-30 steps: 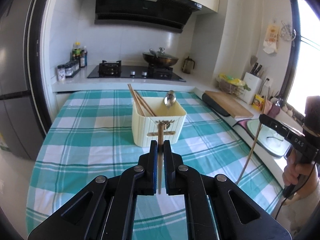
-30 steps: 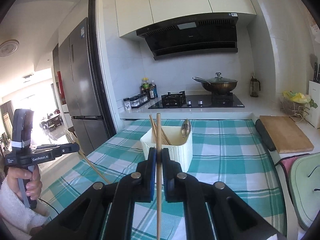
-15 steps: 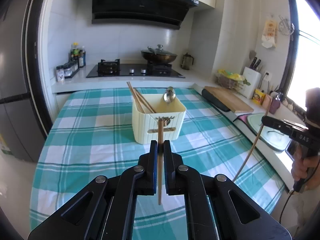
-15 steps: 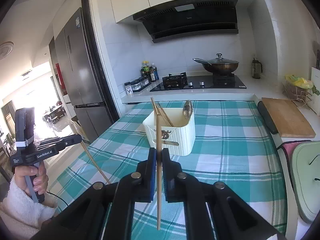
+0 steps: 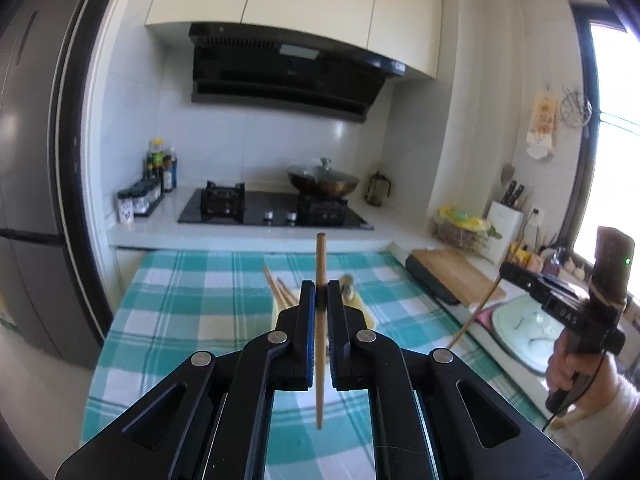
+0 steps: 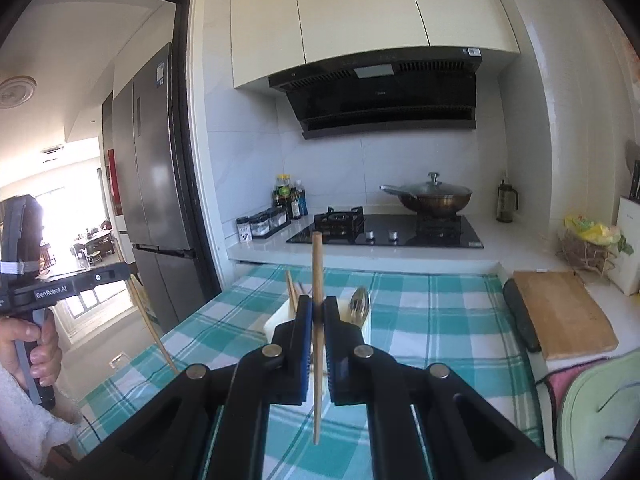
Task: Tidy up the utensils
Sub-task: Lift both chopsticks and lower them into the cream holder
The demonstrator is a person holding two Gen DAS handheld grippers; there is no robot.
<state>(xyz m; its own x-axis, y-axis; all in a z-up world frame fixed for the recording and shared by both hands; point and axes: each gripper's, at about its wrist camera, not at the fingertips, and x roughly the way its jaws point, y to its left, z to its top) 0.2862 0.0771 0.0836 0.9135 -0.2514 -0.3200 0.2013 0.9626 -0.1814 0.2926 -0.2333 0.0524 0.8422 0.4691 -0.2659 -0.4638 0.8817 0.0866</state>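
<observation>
Hiding cream holder, tool, chopstick

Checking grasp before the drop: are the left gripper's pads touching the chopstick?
Touching. The left wrist view shows the left gripper shut on the chopstick, which stands upright between its pads with no gap on either side.

A home kitchen: gas hob with lidded wok, range hood, fridge.

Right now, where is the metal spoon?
In the right wrist view, the spoon stands in the cream holder, just right of the right gripper.
</observation>
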